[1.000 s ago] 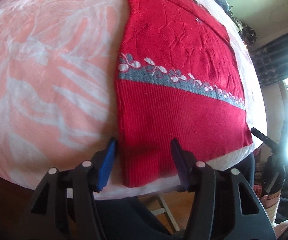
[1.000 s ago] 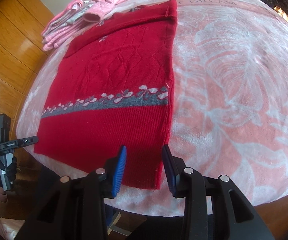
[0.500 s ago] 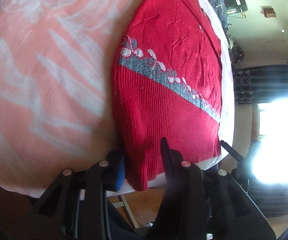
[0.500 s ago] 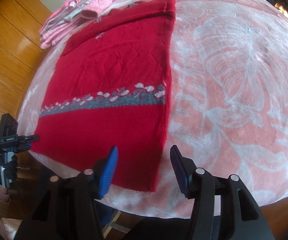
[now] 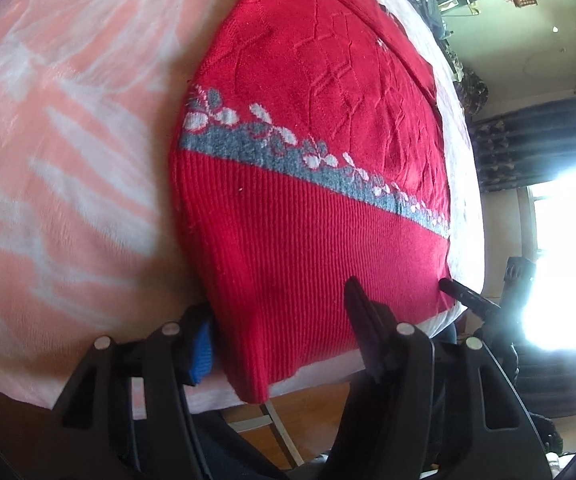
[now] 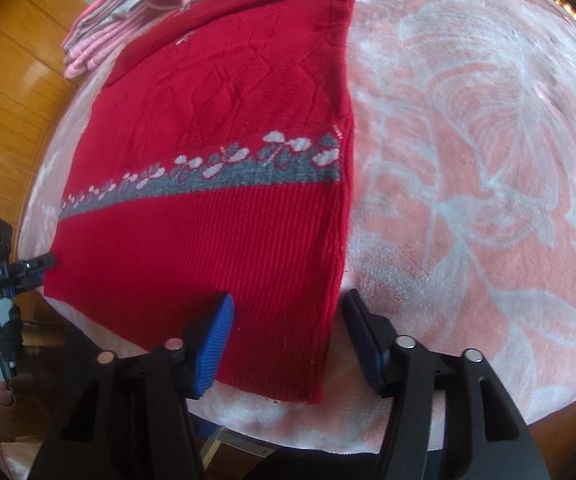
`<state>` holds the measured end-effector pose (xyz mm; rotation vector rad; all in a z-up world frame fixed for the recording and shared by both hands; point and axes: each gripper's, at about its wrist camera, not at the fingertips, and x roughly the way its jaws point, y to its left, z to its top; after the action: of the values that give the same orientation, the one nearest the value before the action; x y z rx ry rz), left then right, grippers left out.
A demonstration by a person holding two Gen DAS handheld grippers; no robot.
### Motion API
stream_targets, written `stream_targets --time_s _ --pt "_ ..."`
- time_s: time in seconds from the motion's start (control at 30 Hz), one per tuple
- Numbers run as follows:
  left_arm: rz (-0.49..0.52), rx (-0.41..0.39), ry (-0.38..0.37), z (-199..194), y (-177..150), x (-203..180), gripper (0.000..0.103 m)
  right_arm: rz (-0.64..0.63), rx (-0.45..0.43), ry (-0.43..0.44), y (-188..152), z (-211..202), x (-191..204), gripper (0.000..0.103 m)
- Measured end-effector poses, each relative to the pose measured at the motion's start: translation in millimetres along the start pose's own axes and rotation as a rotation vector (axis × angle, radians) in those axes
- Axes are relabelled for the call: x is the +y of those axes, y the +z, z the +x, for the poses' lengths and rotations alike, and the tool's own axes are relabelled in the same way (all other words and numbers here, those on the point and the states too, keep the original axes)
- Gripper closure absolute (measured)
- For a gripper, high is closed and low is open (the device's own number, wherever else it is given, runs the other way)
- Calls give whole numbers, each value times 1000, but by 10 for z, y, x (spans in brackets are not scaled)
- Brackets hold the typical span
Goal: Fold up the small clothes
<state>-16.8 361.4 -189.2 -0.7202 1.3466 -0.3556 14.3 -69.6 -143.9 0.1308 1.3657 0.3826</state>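
A red knitted sweater (image 5: 312, 184) with a grey band of white flowers lies flat on a pink and white leaf-patterned cloth (image 5: 67, 140). My left gripper (image 5: 281, 332) is open and straddles the sweater's near hem corner, blue pad at its side edge and the other finger over the ribbing. In the right wrist view the same sweater (image 6: 223, 152) is seen from its other side. My right gripper (image 6: 290, 340) is open around the opposite hem corner. Each gripper shows small in the other's view, the right one (image 5: 464, 294) and the left one (image 6: 15, 270).
A stack of folded pink clothes (image 6: 127, 12) sits beyond the sweater's far corner. The cloth (image 6: 468, 160) stretches wide beside the sweater. The table edge lies just under both grippers, with wooden floor (image 6: 3, 100) below. A bright window (image 5: 560, 256) glares at the right.
Both grippers have moved in onto the sweater's hem corners. The right gripper's fingers spread wider than a second ago. The left gripper narrowed briefly and now stands wide again.
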Motion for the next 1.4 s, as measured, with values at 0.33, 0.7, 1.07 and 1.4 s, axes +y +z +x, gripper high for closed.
stream_targets --time_s 0.33,0.7,1.07,1.4 --pt "-17 -19 9 -79 -26 87 97 26 9 140 -25 -22 -48 96" --pt "23 -127 -70 -505 305 -194 97 106 -86 375 254 -404 -174 96" --pt "16 -217 -59 -549 1160 -238 97 196 -134 377 1272 -335 -425 96" --pt "-45 -184 -23 -137 1694 0 97 272 -62 358 1886 260 -606 96"
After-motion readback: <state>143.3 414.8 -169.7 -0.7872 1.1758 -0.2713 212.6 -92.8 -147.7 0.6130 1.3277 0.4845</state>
